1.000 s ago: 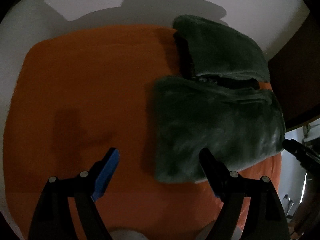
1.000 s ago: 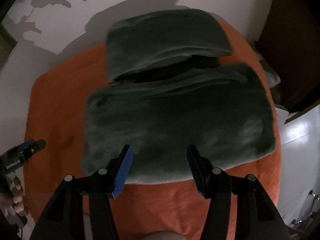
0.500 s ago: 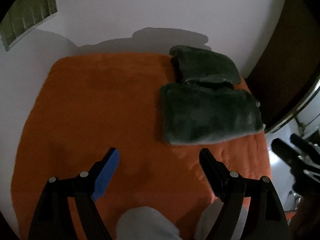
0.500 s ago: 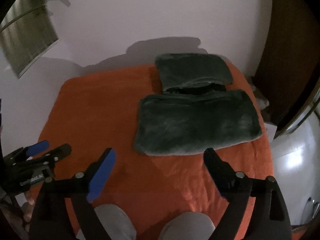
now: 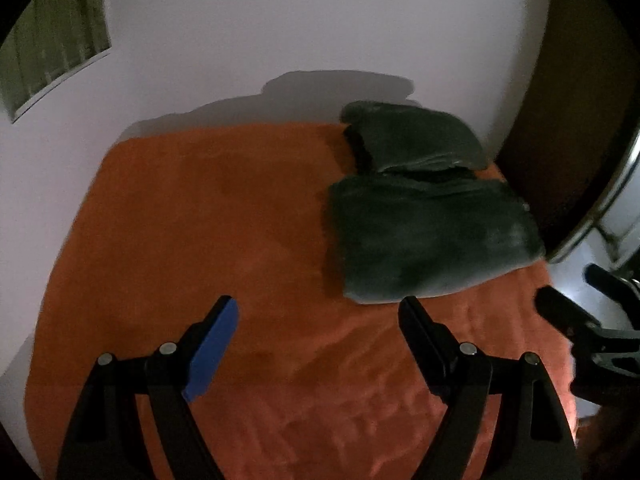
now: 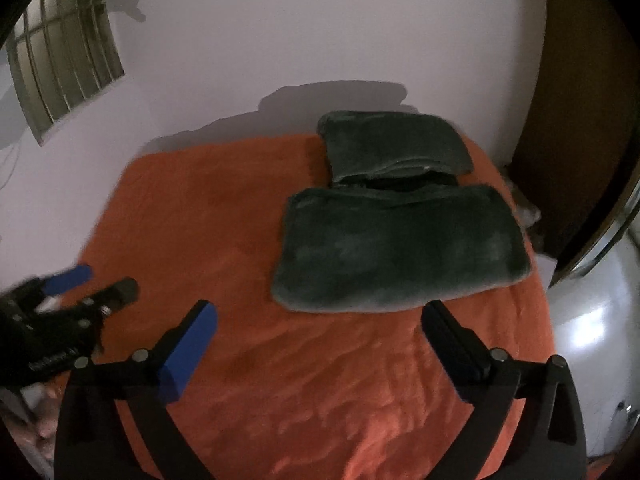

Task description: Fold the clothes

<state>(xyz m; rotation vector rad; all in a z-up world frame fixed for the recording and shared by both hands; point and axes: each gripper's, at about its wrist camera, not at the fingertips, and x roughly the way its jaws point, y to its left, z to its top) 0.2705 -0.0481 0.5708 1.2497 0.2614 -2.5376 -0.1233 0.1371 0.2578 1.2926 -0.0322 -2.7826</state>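
Bed [image 6: 240,208] set against the wall [image 6: 320,32]. Two folded garments on its right half: larger garment [image 6: 400,256] nearer, smaller garment [image 6: 396,146] directly behind, touching it, close to the wall. Window [image 6: 64,68] on the wall, upper left. Door [image 6: 580,120] right of the bed.

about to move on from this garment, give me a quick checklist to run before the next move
1. Left tool empty, fingers apart: ok.
2. Right tool empty, fingers apart: ok.
3. Both tools clear of the dark green folded garment: ok.
4. Garment lying flat on the orange blanket, edges fairly even: ok.
5. Second folded piece behind it, at the wall end: ok; touching or apart, cannot tell.
6. Another garment to fold in view: not ok, none seen.
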